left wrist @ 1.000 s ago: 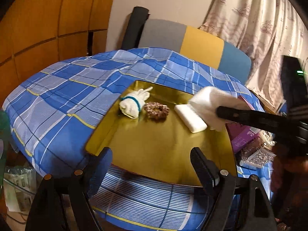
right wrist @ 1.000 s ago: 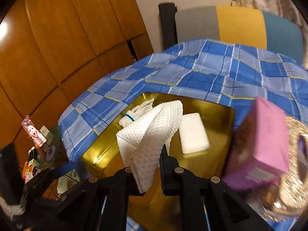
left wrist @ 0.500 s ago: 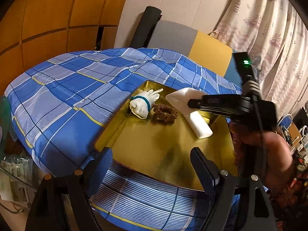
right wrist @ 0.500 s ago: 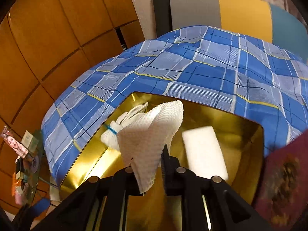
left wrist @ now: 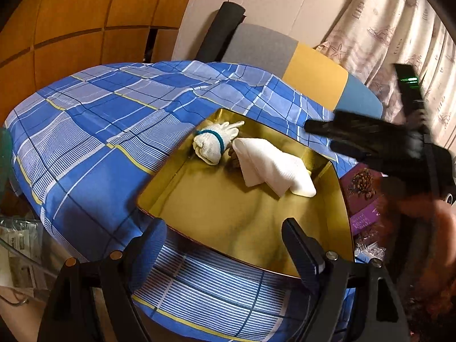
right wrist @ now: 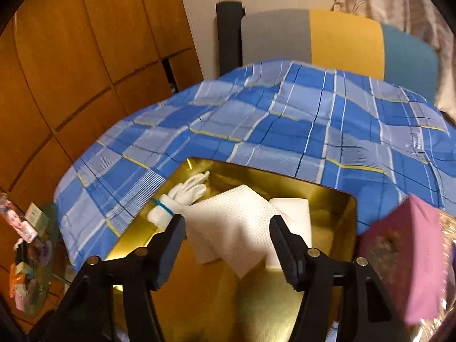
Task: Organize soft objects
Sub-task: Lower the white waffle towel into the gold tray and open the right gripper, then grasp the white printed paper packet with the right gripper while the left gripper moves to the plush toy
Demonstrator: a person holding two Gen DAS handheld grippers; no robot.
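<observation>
White waffle-weave cloth [left wrist: 270, 165], loosely folded, lies inside the shallow gold-coloured metal tray [left wrist: 228, 222], towards its far end. It is draped over a white rectangular foam sponge [right wrist: 296, 211], whose end shows from under the cloth's right edge, and it covers most of a brown scrunchie [left wrist: 233, 156], of which only a dark sliver shows in the left wrist view. Just beside the cloth on the left rests a rolled white knitted glove with a teal band [left wrist: 212, 142], its fingers pointing to the tray's far corner; glove and cloth look to be touching or nearly so.

The right gripper [right wrist: 225, 245] hangs over the near part of the tray with its jaws opening; the cloth lies lower down beyond them, seen through the gap, and the pads press on nothing. From the left wrist view the same tool appears as a blurred black shape at the right, above the tray's far right corner, carried by a person's hand [left wrist: 421, 228]. The left gripper [left wrist: 225, 245] is released too, its two black fingers spread wide over the tray's near rim, with nothing between them.

The tray sits on a blue checked tablecloth with white and yellow lines [right wrist: 285, 131]. At the tray's right side stands a pink-purple cardboard box [right wrist: 404, 256], blurred in the right wrist view. Behind the table stands a chair with a grey, yellow and teal backrest [right wrist: 342, 37], with wooden wall panels [right wrist: 85, 57] on the left and a patterned pale curtain [left wrist: 399, 28] on the right.
</observation>
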